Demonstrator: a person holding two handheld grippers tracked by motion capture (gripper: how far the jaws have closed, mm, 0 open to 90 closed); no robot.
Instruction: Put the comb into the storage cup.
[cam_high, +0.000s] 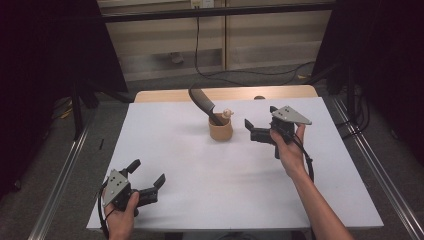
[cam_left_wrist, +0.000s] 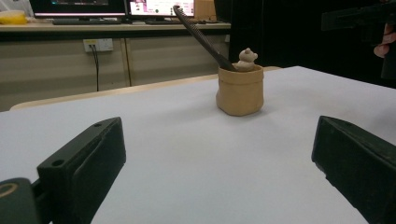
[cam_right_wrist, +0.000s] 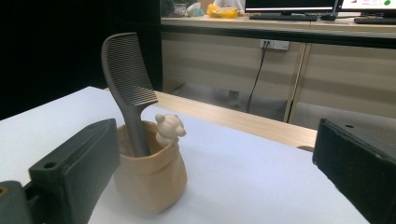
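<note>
The room is dim, with dark walls at both sides and pale cabinet doors along the far wall. A black cable hangs down in front of those doors and trails over the grey floor. In the left gripper view, 2 lit screens sit on a long desk far behind.

A big white table fills the middle. Its top is smooth and flat, and a strip of light wood shows along its far edge.

The right gripper is held up in a hand, just to the right of the cup and close to it. Its jaws are spread wide and hold nothing. In the right gripper view the cup stands between them, but they do not touch it.

The left gripper sits low near the front left corner of the table, well apart from the cup. Its jaws are wide open too, with only bare table between them.

A small tan cup stands upright near the middle of the table, toward the far side. A dark comb stands in the cup, handle down, and leans left in the high view. A tiny pale bear figure sits on the cup's rim beside the comb.
</note>
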